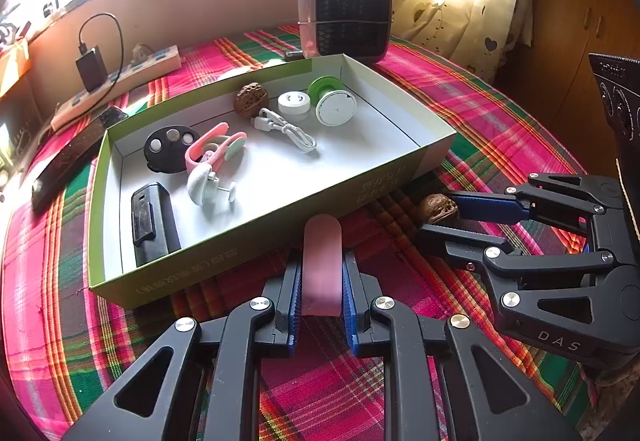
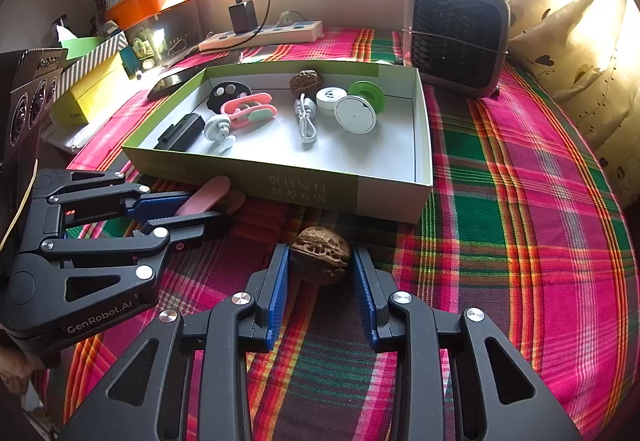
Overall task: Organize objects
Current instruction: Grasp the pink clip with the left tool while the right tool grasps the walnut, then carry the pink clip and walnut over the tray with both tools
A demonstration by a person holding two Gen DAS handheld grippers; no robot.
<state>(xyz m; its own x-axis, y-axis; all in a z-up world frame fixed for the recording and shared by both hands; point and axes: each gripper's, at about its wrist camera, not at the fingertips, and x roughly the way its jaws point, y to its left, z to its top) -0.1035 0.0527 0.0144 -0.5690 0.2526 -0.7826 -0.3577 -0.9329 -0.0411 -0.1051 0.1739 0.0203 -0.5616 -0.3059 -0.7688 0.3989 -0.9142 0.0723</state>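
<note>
1. The left gripper point(image 1: 322, 281) is clamped on a flat pink bar point(image 1: 322, 261); the bar sticks out past the fingertips toward the near wall of the box point(image 1: 248, 237); from the right wrist view the bar point(image 2: 208, 195) sits just in front of that wall, low over the plaid cloth point(image 2: 520, 201).

2. The right gripper point(image 2: 320, 281) has its jaws parted around a walnut point(image 2: 320, 255) on the cloth; the blue pads point(image 2: 278, 281) flank it closely, but I cannot tell whether they are touching it; the walnut lies just outside the box's near wall, as the left wrist view shows point(image 1: 438, 207).

3. Inside the box lie a second walnut point(image 1: 251, 99), a white cable point(image 1: 286, 127), a small white puck point(image 1: 294, 105), a green-and-white spool point(image 1: 332, 101), a pink clip point(image 1: 214, 147), a round black case point(image 1: 170, 149), a white hook point(image 1: 204, 187) and a black rectangular case point(image 1: 154, 223).

4. Behind the box stands a small heater point(image 1: 346, 13); a power strip point(image 1: 120, 89) with a black charger point(image 1: 92, 67) lies to the left, near the wall.
</note>
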